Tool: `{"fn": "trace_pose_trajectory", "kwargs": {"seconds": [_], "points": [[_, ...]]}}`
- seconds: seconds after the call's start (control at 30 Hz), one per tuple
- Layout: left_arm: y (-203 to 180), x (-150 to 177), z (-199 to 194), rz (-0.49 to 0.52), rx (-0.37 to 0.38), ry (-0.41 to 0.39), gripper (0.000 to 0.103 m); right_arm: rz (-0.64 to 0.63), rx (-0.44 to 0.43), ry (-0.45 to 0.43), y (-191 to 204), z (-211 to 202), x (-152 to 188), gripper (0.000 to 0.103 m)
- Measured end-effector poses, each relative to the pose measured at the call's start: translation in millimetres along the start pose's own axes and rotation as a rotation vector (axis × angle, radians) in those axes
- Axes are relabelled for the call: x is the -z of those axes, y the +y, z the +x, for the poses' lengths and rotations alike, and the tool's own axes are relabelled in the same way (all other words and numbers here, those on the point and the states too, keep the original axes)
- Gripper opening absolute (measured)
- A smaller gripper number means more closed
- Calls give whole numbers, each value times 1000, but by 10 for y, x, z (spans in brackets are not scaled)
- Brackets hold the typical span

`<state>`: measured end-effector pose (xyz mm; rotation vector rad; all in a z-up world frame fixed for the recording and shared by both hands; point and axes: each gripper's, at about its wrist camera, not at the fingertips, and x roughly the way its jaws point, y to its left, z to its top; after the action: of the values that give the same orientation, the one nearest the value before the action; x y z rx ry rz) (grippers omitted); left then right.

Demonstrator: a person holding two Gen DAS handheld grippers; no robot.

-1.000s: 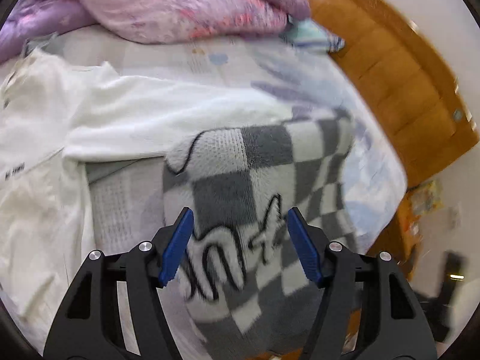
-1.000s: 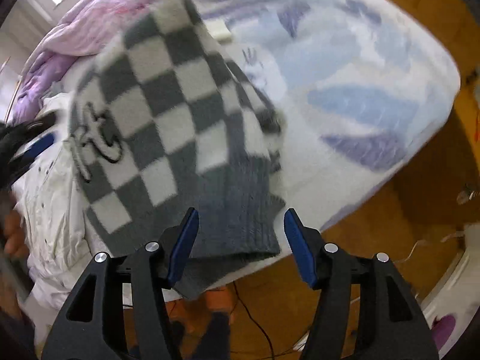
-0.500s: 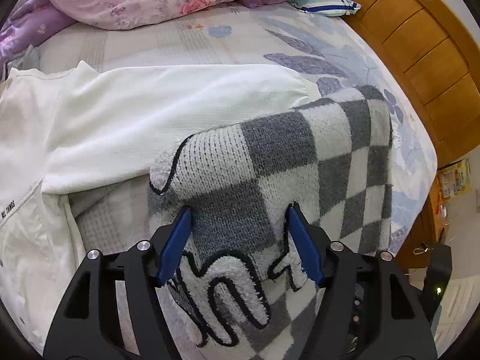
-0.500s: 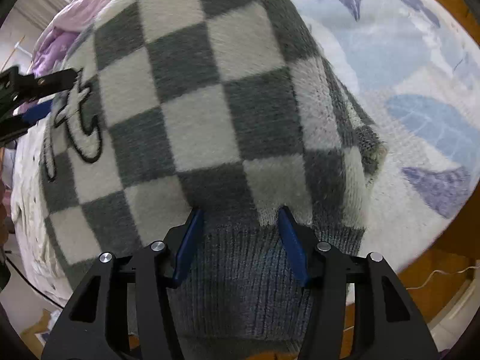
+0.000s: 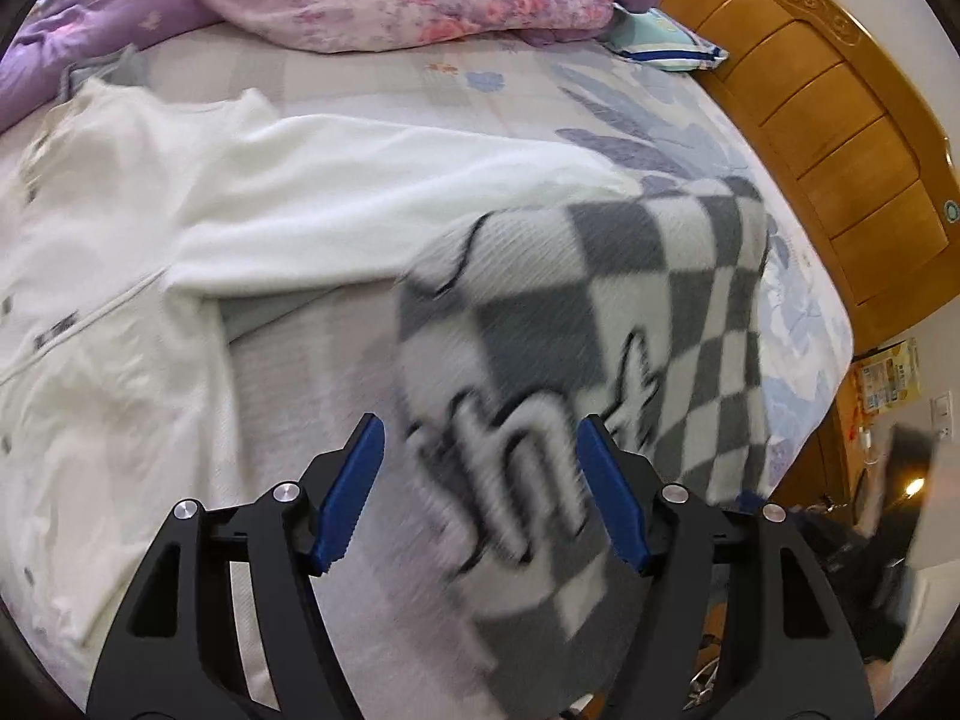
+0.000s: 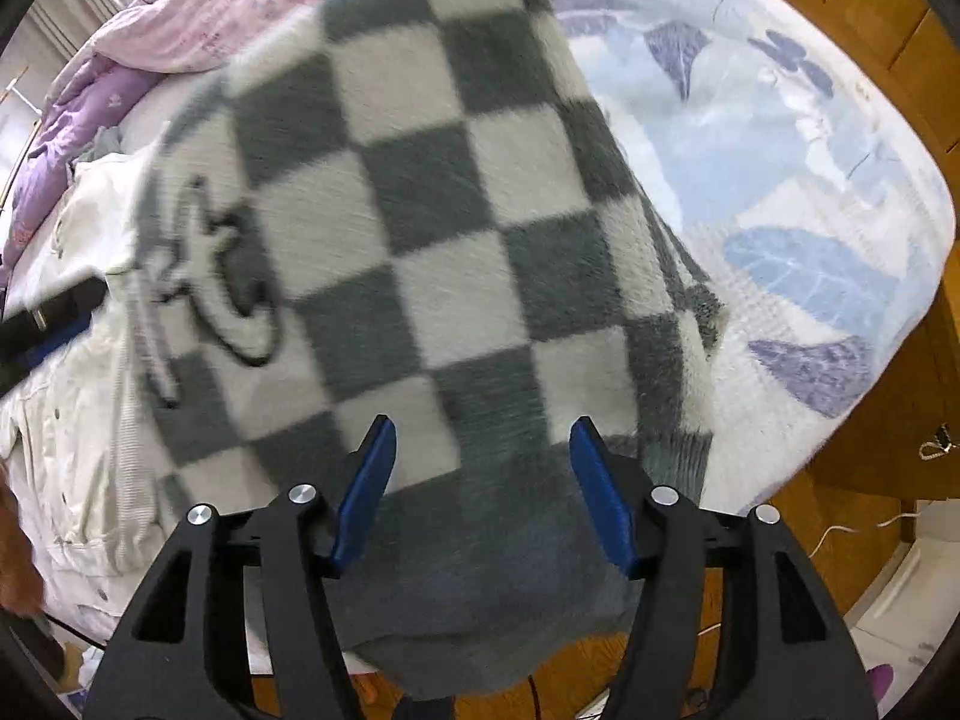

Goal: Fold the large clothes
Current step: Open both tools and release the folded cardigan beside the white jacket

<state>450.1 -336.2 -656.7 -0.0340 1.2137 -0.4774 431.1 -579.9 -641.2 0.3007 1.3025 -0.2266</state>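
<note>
Overhanging bed (image 6: 810,192) edge: checkered sweater (image 6: 420,210) hem | right gripper (image 6: 480,489) apparently open above

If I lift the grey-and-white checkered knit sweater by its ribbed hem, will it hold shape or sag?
The grey-and-white checkered knit sweater will likely sag: it already drapes limply over the bed edge. Its thick, fuzzy knit suggests some weight and good grip for the right gripper. The ribbed hem may stretch.

Checkered sweater (image 6: 420,228) between spread jaws
</note>
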Motion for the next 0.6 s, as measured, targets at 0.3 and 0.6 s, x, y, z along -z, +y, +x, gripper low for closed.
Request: {"fn": "trace_pose_trajectory", "kwargs": {"seconds": [0.3,0.6], "points": [[387,616,-1123,26,-40,-96,69,-32,-55,-94,895,-826,481,60],[922,1408,-3268,29,-60,-284,78,-40,-103,-269,1958,-2474,1506,69]]}}
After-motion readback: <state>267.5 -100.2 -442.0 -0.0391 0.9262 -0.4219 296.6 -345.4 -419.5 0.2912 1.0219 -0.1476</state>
